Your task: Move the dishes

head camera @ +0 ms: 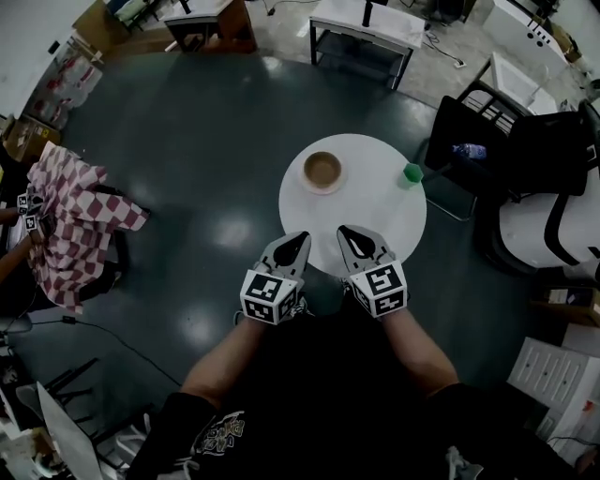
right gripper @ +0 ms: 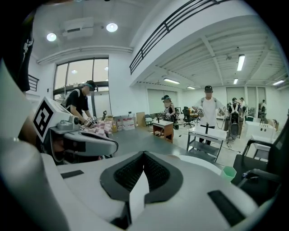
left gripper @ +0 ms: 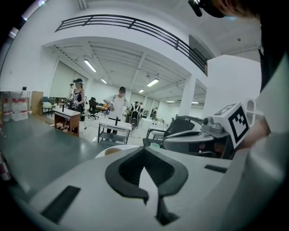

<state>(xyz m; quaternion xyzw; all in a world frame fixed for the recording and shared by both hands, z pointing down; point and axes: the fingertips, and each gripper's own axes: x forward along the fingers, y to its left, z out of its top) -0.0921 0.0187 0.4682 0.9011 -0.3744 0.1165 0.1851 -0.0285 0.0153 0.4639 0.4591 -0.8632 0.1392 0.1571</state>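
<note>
Open lab hall — workbenches point(head camera: 370, 23), ceiling striplights point(right gripper: 240, 62).

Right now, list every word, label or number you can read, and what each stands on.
Nothing legible.
Square codes, no letters: left marker cube, right marker cube.
Too blurred: print on black clothing.
Too small: print on white sheets, lower right.

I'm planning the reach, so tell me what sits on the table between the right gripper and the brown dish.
Nothing: in the head view only bare white table lies between the right gripper and the dish.
</note>
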